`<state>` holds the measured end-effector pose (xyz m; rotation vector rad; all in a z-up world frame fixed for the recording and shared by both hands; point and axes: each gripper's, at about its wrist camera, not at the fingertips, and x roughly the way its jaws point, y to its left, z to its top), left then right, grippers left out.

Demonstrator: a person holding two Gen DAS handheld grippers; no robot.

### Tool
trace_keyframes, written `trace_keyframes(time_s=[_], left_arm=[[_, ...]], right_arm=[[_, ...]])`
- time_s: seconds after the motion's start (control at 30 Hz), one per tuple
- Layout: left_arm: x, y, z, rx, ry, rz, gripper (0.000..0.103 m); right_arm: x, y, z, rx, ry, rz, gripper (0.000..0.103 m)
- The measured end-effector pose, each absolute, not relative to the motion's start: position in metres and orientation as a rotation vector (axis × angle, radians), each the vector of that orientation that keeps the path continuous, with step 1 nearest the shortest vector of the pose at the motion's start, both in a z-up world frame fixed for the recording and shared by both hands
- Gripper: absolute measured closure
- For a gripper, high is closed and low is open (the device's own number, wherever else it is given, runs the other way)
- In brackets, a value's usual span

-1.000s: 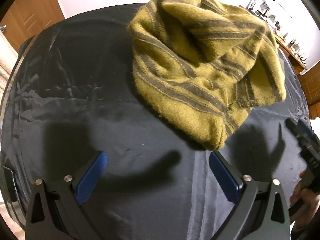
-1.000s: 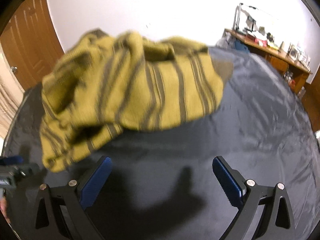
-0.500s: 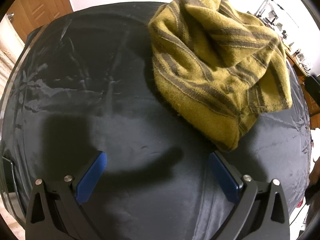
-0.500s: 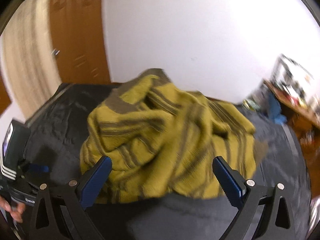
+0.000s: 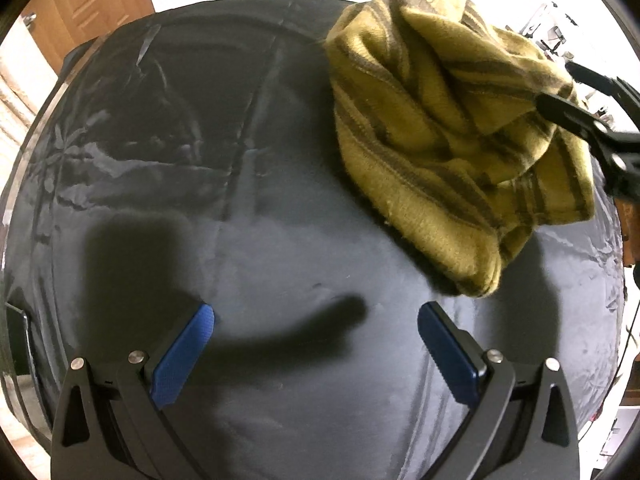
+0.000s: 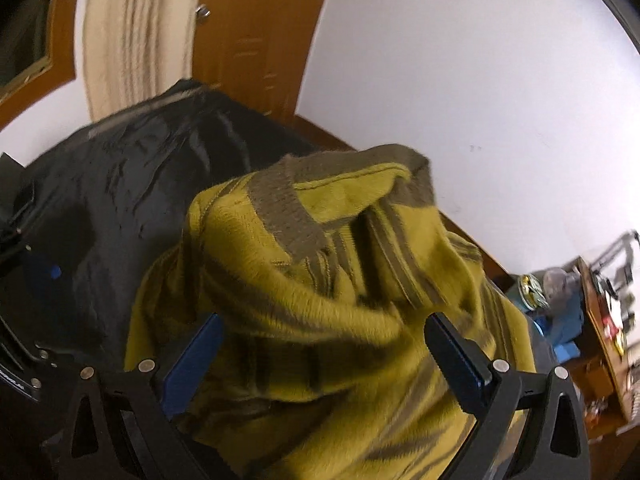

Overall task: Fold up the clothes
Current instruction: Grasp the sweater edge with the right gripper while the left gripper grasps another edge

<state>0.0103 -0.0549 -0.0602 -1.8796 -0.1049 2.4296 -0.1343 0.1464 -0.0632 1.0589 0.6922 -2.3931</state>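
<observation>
Mustard-yellow knit with grey-brown stripes made up the only garment on site, a sweater [image 5: 448, 136] lying crumpled in a heap on a black sheet [image 5: 200, 168] that covered the work surface. From the left wrist camera, the heap sat ahead of the left claw [image 5: 316, 344] and off to its right, its nearest hem just short of the right-hand blue pad [image 5: 448, 360]. The left claw was spread wide with nothing between its pads, hanging over bare sheet, and its shadow fell on the cloth directly ahead. At the right edge of that same view, the right claw's black fingers [image 5: 576, 100] reached in over the far side of the heap; whether they touched the knit there could not be settled.

From the right wrist camera, the right claw [image 6: 320, 352] was also spread wide. The sweater [image 6: 320, 300] bulged up between its two blue pads [image 6: 192, 364] and filled most of the space ahead, but the pads were not pressed together on it, and contact with the fabric could not be confirmed because of motion blur. A grey-brown ribbed band [image 6: 288, 216] ran across the top of the heap, straight ahead of this claw. Beyond the heap stood a white wall [image 6: 460, 60], with a brown wooden door [image 6: 248, 32] ahead to the left and a cluttered wooden desk [image 6: 604, 320] to the right.
</observation>
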Motion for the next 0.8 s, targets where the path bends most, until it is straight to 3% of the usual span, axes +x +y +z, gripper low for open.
trace_keyframes(time_s=[0.1,0.17,0.37,0.8], left_arm=[[0.017,-0.061,-0.060,-1.880,-0.103,2.428,0.001],[0.021,-0.065,-0.059,-1.881,-0.105,2.428,0.001],[0.033,-0.078,-0.059,-1.887,-0.121,2.416,0.001],[0.061,-0.085,-0.043,-1.814,-0.203,2.323,0.001]], right_arm=[[-0.149,0.148,-0.071,1.110,0.681,-2.346,0.013],[-0.155,0.153,-0.077,1.157,0.637,-2.323,0.034],[-0.151,0.175,-0.082,1.247,0.420,-2.223,0.066],[-0.091,0.177,-0.092,1.255,0.159,-2.062,0.072]])
